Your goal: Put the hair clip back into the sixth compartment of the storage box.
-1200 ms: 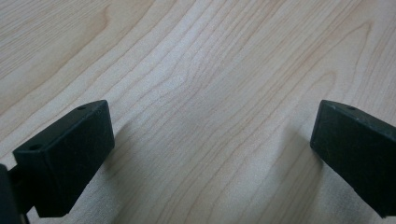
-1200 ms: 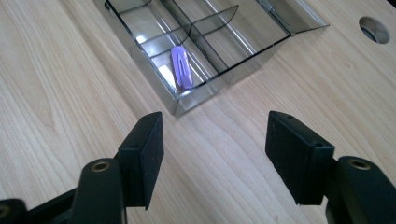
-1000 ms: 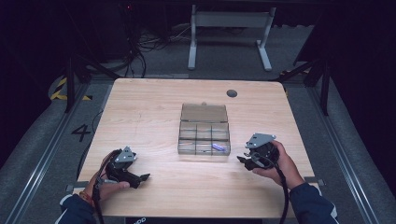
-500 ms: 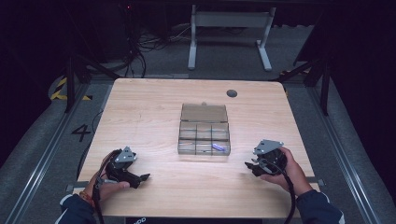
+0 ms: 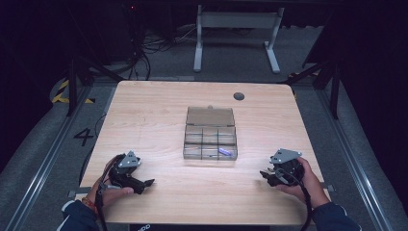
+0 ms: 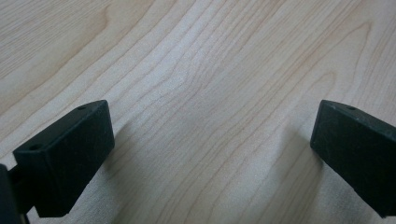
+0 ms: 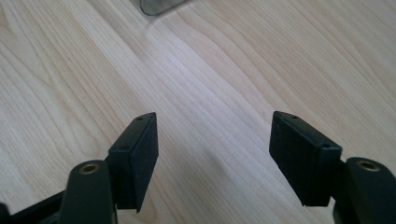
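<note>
Both hand-held grippers, left (image 5: 144, 183) and right (image 5: 266, 176), gape empty.

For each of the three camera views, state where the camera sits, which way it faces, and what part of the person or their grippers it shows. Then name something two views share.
High view: above the person's side, looking forward and down at the table; both forearms, left gripper, right gripper.
Left gripper view: rides the left gripper, facing bare tabletop; open jaws.
Right gripper view: rides the right gripper, facing tabletop; open jaws.
Shared: the compartment box appears in the high and right gripper views.
</note>
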Demonstrator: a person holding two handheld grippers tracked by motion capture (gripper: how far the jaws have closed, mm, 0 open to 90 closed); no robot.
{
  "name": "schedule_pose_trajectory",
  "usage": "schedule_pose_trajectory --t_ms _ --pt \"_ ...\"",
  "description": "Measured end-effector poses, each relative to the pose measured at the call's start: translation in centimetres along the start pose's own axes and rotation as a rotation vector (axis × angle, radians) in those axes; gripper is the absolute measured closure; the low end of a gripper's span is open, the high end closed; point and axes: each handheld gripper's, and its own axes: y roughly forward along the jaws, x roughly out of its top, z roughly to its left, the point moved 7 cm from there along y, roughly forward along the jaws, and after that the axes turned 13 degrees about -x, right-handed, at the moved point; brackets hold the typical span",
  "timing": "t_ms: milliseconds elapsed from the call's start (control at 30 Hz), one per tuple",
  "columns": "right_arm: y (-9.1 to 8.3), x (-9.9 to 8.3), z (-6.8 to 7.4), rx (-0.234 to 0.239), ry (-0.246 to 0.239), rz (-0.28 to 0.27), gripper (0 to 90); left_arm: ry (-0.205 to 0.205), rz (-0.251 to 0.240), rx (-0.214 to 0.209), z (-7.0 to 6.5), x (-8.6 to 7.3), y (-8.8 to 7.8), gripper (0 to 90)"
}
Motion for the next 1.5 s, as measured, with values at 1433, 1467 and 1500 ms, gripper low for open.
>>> schedule_pose_trajectory --t_ms 1433,1467,1500 --pt "0.2 -6.9 -2.0 0.014 0.332 -0.078 19.8 -0.002 0.0 0.001 0.0 0.0 0.0 0.2" --pt "0.2 -6.9 -2.0 0.014 0.332 -0.078 19.8 -0.002 0.001 0.001 0.0 0.0 0.0 0.2" --pt "0.2 -6.9 -2.0 0.014 0.332 -0.078 19.8 -0.002 0.001 0.001 0.0 0.0 0.0 0.2"
